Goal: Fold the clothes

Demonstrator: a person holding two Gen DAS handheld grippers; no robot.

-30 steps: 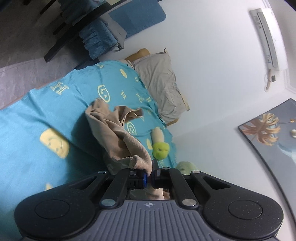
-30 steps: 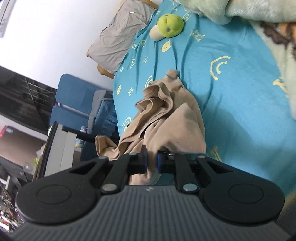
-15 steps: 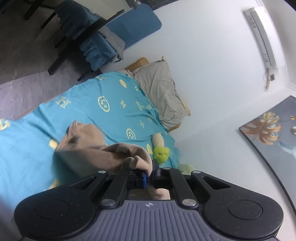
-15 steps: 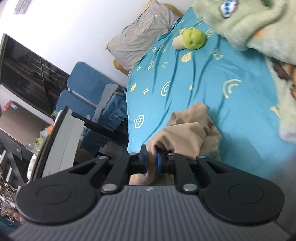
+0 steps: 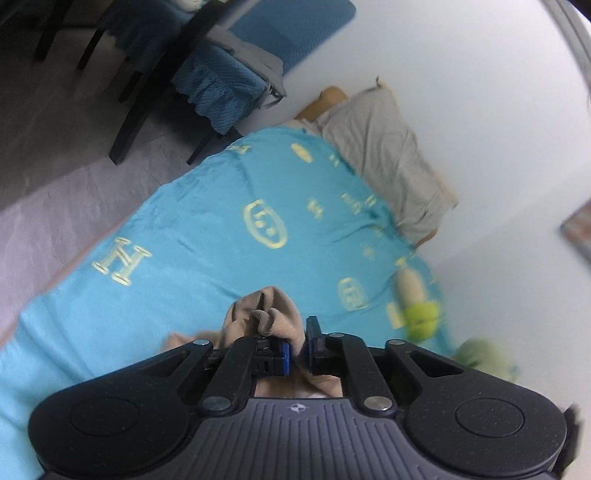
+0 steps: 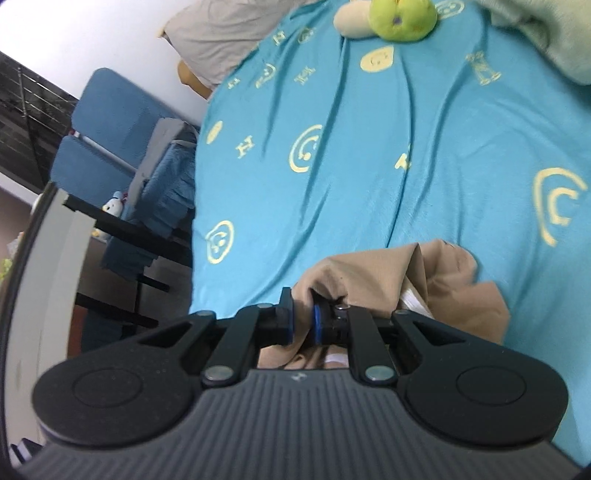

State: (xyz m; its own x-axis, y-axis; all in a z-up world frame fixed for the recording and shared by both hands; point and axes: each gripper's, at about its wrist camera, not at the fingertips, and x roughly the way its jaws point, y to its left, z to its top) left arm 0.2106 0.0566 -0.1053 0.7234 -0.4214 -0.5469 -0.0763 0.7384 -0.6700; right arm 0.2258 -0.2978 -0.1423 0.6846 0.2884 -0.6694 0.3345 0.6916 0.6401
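A tan garment (image 5: 264,314) is bunched between the fingers of my left gripper (image 5: 298,345), which is shut on it just above the turquoise bedspread (image 5: 221,229). In the right wrist view the same tan garment (image 6: 443,284) lies crumpled low on the bedspread (image 6: 406,147), and my right gripper (image 6: 303,317) is shut on its left edge. A white label shows inside the fabric near the right finger. Most of the garment is hidden behind both gripper bodies.
A grey pillow (image 5: 388,155) lies at the head of the bed by the white wall. A green plush toy (image 6: 399,18) and a pale green blanket (image 6: 546,33) sit further up. Blue chairs (image 6: 107,140) and a dark table (image 5: 173,48) stand beside the bed.
Both grippers have dropped toward the bed, still holding the garment. The cloth, hanging long one second ago, now sits bunched close to the fingers and low on the bedspread.
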